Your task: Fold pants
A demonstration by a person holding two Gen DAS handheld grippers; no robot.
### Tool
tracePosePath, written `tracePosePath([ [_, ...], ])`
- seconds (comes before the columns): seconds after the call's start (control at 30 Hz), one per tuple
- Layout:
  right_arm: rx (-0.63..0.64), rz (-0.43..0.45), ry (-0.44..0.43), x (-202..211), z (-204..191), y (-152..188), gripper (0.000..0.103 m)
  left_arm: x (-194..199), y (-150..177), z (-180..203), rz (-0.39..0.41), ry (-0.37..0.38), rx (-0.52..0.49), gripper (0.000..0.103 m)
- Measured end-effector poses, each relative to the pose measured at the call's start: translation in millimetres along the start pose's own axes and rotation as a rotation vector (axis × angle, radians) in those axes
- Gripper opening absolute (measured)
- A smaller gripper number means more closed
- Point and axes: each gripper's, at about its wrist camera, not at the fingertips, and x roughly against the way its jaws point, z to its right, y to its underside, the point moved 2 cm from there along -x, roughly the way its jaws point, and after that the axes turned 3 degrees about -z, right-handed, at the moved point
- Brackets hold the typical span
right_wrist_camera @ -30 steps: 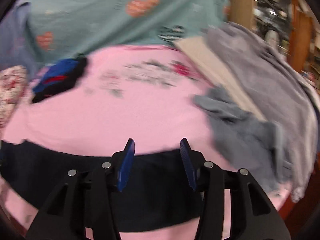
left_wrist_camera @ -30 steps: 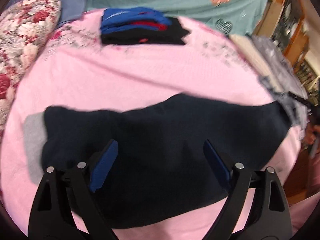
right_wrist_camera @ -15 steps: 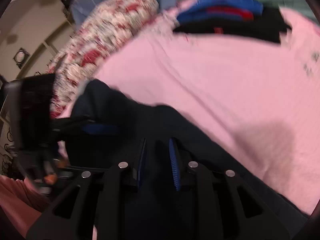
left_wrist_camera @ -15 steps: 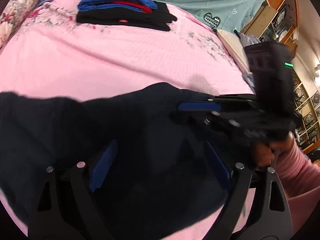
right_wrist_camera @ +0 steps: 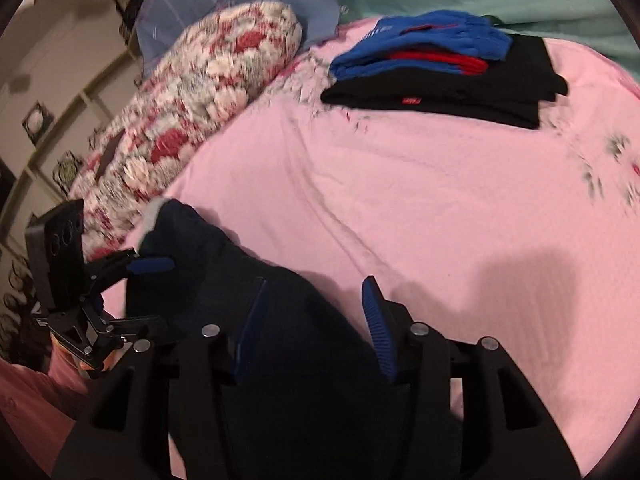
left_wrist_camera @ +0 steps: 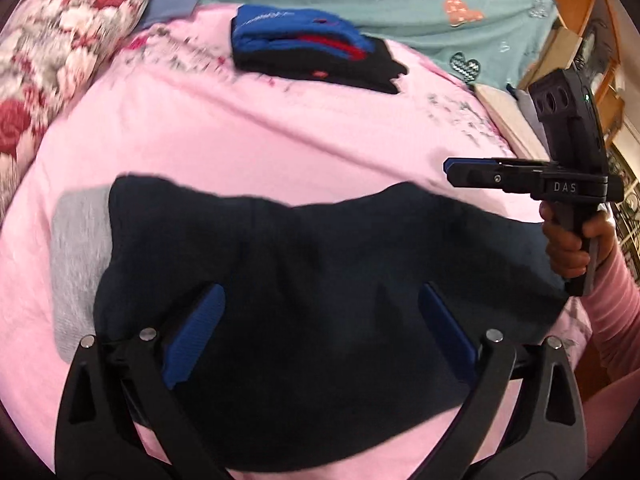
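A bed (left_wrist_camera: 280,132) covered by a pink sheet fills both views, with a teal blanket (left_wrist_camera: 400,4) printed with hearts along its far edge and a floral pillow (left_wrist_camera: 60,48) at the far left corner. The dark navy pants (left_wrist_camera: 320,280) lie flat across the near part of the bed, running from near its left edge to near its right edge, with a grey band (left_wrist_camera: 76,264) showing at their left end. A folded stack of clothes (left_wrist_camera: 308,48), blue over red over black, sits well apart from the pants toward the far edge. The left gripper (left_wrist_camera: 320,328) hovers above the middle of the pants with its jaws opening to nearly full spread, pads clear of the cloth, grasping nothing. The right gripper (right_wrist_camera: 312,328) is over the right part of the pants near the bed's right edge, its jaws opening as well; dark cloth lies under and between the blue pads, yet they stand apart and do not pinch it. A hand (left_wrist_camera: 568,244) in a pink sleeve (left_wrist_camera: 616,312) carries that gripper.
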Motion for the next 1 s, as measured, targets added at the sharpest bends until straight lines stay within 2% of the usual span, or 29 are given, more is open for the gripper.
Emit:
tracePosePath([
  [0.17, 0.139, -0.155, -0.018, -18.4, -22.1, 3.7, 0.05, -2.2, 1.0, 0.8, 0.013, -0.004, -0.017, 0.099],
  [0.37, 0.289, -0.236, -0.075, -12.6, -50.4, 18.1, 0.05, -6.2, 0.3, 2.6, 0.003, 0.006, -0.032, 0.101],
  [0.47, 0.284, -0.178, -0.003, -5.6, -42.8, 9.6, 0.05, -6.9, 0.3, 2.6, -0.001, 0.007, -0.035, 0.101],
  [0.53, 0.21, -0.137, -0.003, -5.2, -24.7, -2.1, 0.05, -7.8, 0.2, 2.5, -0.005, 0.007, -0.036, 0.101],
  [0.63, 0.177, -0.182, 0.013, -19.4, -8.8, -7.1, 0.05, -8.1, 0.6, 3.8, -0.008, 0.002, -0.04, 0.101],
  [0.9, 0.282, -0.3, -0.142, -23.1, -35.3, 5.7, 0.05, -12.5, 1.3, 8.3, -0.025, -0.046, -0.071, 0.101],
  [1.0, 0.295, -0.321, -0.158, -22.1, -35.3, 10.8, 0.05, -12.8, 1.0, 7.9, -0.028, -0.048, -0.072, 0.101],
])
